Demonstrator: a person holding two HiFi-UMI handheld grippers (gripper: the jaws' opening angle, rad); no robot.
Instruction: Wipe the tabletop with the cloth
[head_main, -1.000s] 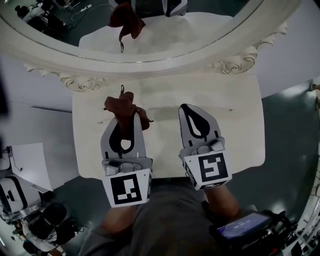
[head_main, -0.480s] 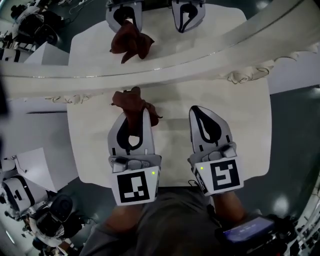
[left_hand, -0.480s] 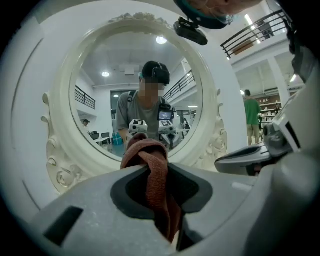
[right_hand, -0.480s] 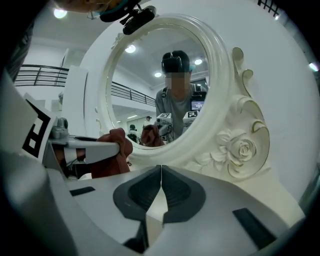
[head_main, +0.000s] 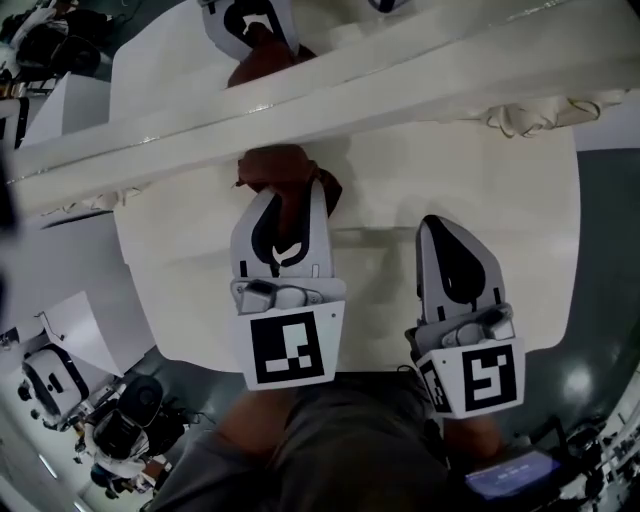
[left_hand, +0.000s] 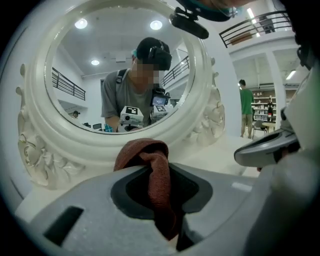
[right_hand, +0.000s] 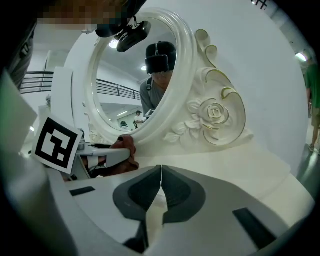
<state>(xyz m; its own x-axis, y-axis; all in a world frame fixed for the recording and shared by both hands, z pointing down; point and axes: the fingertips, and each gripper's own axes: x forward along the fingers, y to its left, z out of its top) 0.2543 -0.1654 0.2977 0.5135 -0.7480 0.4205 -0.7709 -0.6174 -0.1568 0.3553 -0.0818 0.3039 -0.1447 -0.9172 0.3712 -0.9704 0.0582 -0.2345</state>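
Head view shows the left gripper (head_main: 291, 200) with its jaws closed on a reddish-brown cloth (head_main: 283, 168). The cloth is crumpled into a bunch, with a fine woven surface, above the cream tabletop (head_main: 470, 180) just beside the mirror frame (head_main: 420, 75). The right gripper (head_main: 433, 225) has its jaws together, with nothing between them.

Head view: high, looking steeply down onto the cream-white tabletop (head_main: 520, 220), with the left gripper (head_main: 290, 195) and right gripper (head_main: 432, 222) close under the lens. Left gripper view: low, near and square-on to the ornate white carved mirror frame (left_hand: 40, 145); right gripper view: low, facing that frame obliquely from its right. All three views share the frame, the tabletop and the rust-brown cloth (left_hand: 150, 165).
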